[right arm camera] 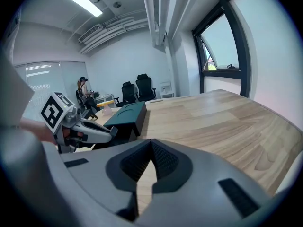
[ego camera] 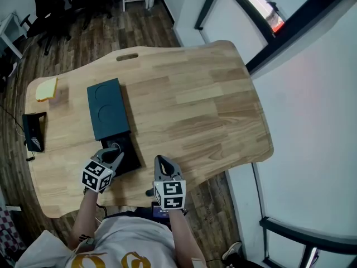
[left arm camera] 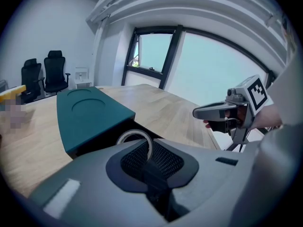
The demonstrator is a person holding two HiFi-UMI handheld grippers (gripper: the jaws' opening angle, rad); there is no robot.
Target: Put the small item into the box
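L hand-held gripper (left arm camera: 147, 151) has a narrow grip on a pale ring (left arm camera: 135, 133), pinched upright btwn the jaws. It hangs right over the black open tray (ego camera: 131, 156) that sticks out of the teal box (ego camera: 107, 108) at its near end. R hand-held gripper (ego camera: 162, 161) is just beside it, jaws together w/ nothing in them, over bare tabletop (ego camera: 195, 105). My read: pickup done, ring at the opening but not in yet. Left to do: lower it, let go, prob. shut the tray.

Left gripper (left arm camera: 148, 161) jaws clamp pale ring (left arm camera: 134, 132) upright. Dark teal box (left arm camera: 90, 110) just beyond, on wooden table (left arm camera: 165, 110). Right gripper (left arm camera: 201, 112) at right. 2 office chairs (left arm camera: 45, 74) far left.
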